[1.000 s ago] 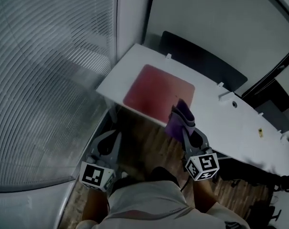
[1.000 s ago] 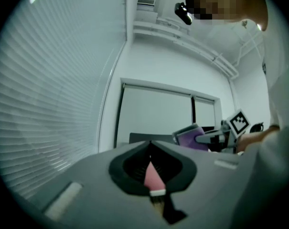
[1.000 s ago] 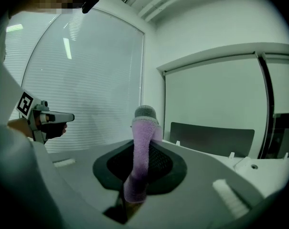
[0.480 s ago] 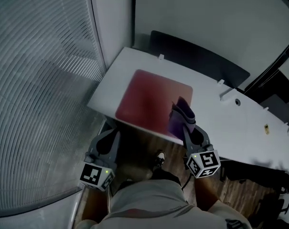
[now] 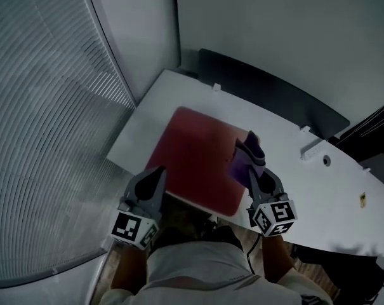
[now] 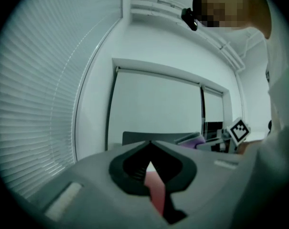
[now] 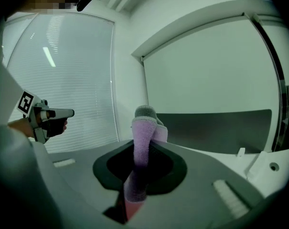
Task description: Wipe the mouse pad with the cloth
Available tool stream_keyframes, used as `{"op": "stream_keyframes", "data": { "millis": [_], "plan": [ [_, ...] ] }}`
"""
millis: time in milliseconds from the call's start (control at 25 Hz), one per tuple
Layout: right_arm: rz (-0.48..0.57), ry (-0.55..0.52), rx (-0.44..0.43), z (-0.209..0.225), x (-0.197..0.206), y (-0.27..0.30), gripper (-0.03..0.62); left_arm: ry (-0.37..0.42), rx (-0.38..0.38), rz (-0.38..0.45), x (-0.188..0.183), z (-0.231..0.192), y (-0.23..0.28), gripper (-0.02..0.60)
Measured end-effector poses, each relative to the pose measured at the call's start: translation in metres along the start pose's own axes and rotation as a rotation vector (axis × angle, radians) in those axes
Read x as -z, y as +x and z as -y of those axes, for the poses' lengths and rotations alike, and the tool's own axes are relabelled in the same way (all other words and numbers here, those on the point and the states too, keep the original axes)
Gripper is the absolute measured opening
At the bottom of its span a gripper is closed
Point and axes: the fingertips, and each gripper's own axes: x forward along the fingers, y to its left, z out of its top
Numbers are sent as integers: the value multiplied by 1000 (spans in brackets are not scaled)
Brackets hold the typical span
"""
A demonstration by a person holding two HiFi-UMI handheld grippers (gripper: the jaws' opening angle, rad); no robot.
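The right tongs (image 7: 145, 149) are clamped on a purple cloth (image 7: 143, 128), which stands up in a fold between them above the right side of the red mouse pad (image 5: 192, 154). The left tongs (image 6: 150, 147) are closed with nothing between them, their tip at the mouse pad's near left edge. The mouse pad lies flat on the white bench (image 5: 287, 161). Beyond the mouse pad's left side hang blinds (image 5: 46, 107).

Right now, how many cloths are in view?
1: the purple cloth, clamped in the right hand-held gripper by the mouse pad's right edge. Others may lie out of view.
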Motion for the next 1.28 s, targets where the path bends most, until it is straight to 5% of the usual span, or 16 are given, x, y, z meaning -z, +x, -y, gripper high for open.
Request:
{"op": "stream_keyframes", "data": {
  "millis": [320, 600, 1080, 1280],
  "plan": [
    [-92, 9, -34, 6, 10, 73, 48, -68, 7, -60, 31, -40, 43, 2],
    [-187, 45, -57, -33, 16, 145, 48, -67, 104, -55, 30, -107, 77, 2],
    [-282, 123, -191, -112, 59, 328, 48, -113, 105, -89, 69, -178, 68, 2],
    [-383, 303, -248, -128, 104, 395, 48, -135, 76, -98, 78, -195, 64, 2]
  ]
}}
